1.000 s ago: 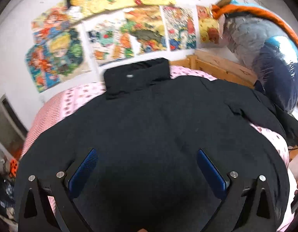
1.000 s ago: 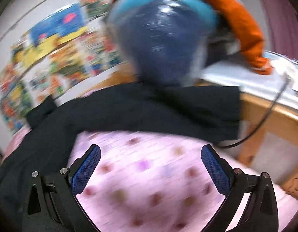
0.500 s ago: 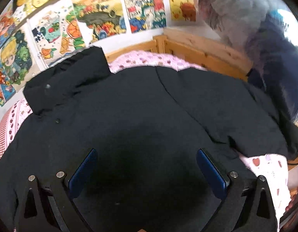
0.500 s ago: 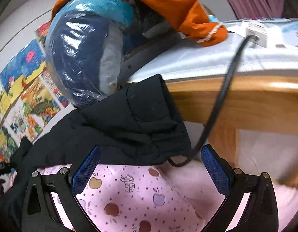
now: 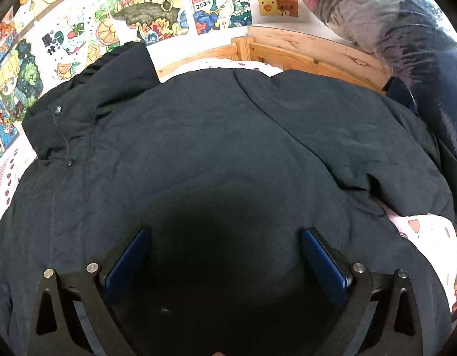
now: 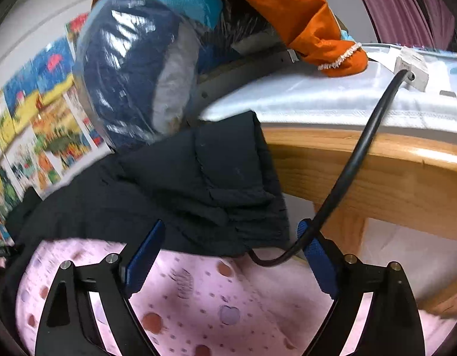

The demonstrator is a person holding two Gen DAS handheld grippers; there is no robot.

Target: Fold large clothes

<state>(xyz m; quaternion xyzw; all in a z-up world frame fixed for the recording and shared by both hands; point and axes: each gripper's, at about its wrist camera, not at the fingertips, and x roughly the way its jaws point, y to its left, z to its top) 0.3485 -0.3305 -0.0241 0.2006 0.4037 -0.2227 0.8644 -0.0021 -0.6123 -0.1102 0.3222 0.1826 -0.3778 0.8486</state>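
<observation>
jacket (image 5: 198, 136) spread flat for folding; left gripper (image 5: 225, 255) apart above it, right gripper (image 6: 231, 255) closing, empty, cuff (image 6: 237, 201) at 12 o'clock.

Both the left gripper (image 5: 224, 256) and the right gripper (image 6: 231, 253) are black angular frames with triangular cut-outs, 2 silver screw heads on each arm, and 2 flat fingers faced with blue ribbed pads (image 5: 126, 262).
</observation>
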